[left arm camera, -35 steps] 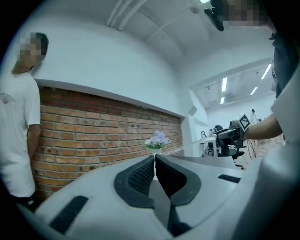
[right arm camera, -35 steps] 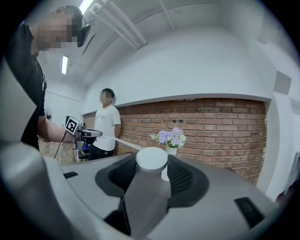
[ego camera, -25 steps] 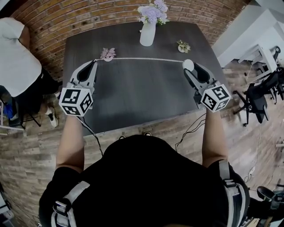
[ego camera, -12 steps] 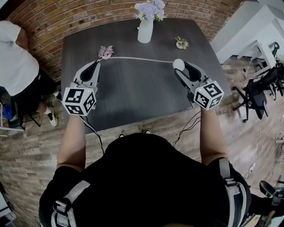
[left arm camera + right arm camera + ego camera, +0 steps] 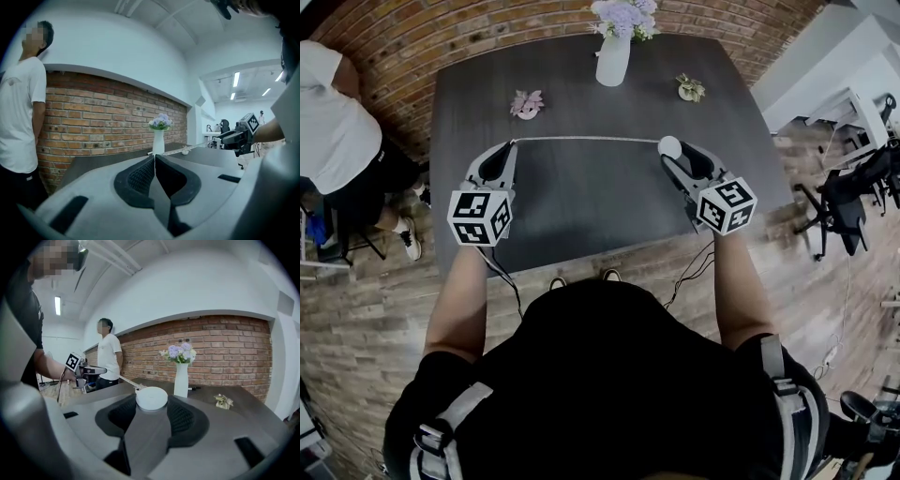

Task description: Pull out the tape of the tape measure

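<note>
We see the tape measure (image 5: 669, 146) as a round white case right of centre in the head view, clamped between the jaws of the right gripper (image 5: 672, 153). Its thin pale tape (image 5: 586, 139) is drawn out, running straight leftward to the closed tip of the left gripper (image 5: 512, 144).

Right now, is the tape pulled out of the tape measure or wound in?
Pulled out: the tape spans from the left gripper, shut on its end, to the white case in the right gripper.
</note>
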A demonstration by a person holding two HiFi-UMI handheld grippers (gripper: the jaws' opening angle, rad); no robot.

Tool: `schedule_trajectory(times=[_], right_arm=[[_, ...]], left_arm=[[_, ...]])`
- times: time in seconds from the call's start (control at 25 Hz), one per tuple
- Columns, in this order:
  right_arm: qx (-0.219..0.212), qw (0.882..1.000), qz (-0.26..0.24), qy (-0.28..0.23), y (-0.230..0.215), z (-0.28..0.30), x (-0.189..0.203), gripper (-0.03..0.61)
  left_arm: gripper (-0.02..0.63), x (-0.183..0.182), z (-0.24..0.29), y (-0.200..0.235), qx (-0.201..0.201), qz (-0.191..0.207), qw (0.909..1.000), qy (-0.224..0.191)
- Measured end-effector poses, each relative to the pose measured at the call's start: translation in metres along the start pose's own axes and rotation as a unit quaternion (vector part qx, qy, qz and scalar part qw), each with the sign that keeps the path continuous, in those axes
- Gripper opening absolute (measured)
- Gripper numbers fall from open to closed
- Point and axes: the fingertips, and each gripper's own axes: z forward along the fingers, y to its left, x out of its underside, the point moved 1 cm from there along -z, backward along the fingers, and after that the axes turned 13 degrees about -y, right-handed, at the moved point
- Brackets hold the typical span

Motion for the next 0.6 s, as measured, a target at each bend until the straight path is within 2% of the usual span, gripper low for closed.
schedule_trajectory(times=[0.32,0.6], right_arm=[[0.036,0.995,0.027,0.093,0.002,0.013,0.096,0.207],[0.053,0.984,0.031,0.165,0.002,0.017,0.154,0.207]], left_arm=[[0.015,0.088,-0.004,-0.001,-0.03,-0.004,0.995,0.095],[0.015,0.144,-0.009,-0.008,-0.027,0.006,0.9853,0.169]])
